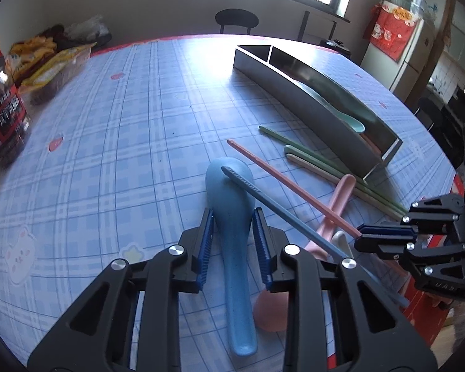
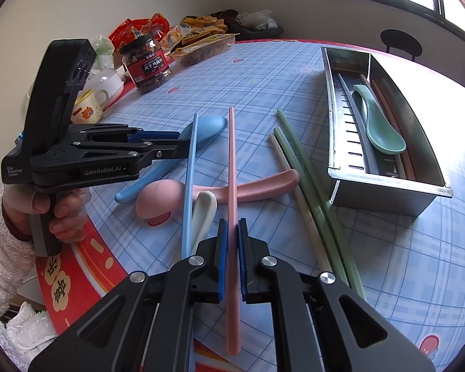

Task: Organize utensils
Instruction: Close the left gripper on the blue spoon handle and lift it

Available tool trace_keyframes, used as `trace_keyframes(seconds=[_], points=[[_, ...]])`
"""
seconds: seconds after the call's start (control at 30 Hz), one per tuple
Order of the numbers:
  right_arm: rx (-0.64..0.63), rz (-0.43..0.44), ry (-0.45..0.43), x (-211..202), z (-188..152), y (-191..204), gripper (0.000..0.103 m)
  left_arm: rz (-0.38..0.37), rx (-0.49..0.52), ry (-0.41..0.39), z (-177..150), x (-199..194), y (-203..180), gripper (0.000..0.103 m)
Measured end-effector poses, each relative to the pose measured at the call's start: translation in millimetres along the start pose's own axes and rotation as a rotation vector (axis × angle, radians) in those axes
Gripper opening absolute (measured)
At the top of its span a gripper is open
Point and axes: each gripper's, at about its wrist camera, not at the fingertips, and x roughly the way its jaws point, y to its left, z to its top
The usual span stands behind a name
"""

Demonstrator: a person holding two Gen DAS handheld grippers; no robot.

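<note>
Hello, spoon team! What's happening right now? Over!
Right tool shut on pink chopstick. Left tool straddling blue spoon, grip unclear. Blue chopstick lies across that spoon. Metal tray partly filled.

A red-labelled jar [image 2: 148,63] is seen at the far left of the table [image 1: 108,142], with snack packets [image 2: 201,43] heaped behind it and a mug [image 2: 86,107] nearer. A stool [image 1: 237,20] stands beyond, a fridge [image 1: 412,46] far right.

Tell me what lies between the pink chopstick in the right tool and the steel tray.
The green chopsticks and a cream chopstick lie on the tablecloth between the pink chopstick and the steel tray. Lifted over them, nothing visible blocks the way.
</note>
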Motion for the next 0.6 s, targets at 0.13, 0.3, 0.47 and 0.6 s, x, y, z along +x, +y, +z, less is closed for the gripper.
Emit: trace_keyframes(seconds=[0.13, 0.3, 0.47, 0.6], points=[[0.001, 0.002, 0.000, 0.6, 0.5, -1.5, 0.007, 0.050, 0.078, -0.016, -1.7, -7.6, -10.2, 0.029], [-0.002, -0.002, 0.000, 0.4, 0.3, -0.4, 0.007, 0.073, 0.076, -0.036, -7.3, -16.2, -2.9, 0.029], [0.001, 0.001, 0.001, 0.6, 0.6, -0.8, 0.007, 0.083, 0.059, -0.008, -21.1, -15.2, 9.3, 0.029], [0.000, 0.001, 0.001, 0.6, 0.6, -0.5, 0.007, 0.064, 0.063, 0.001, -25.2, -15.2, 14.3, 0.028]])
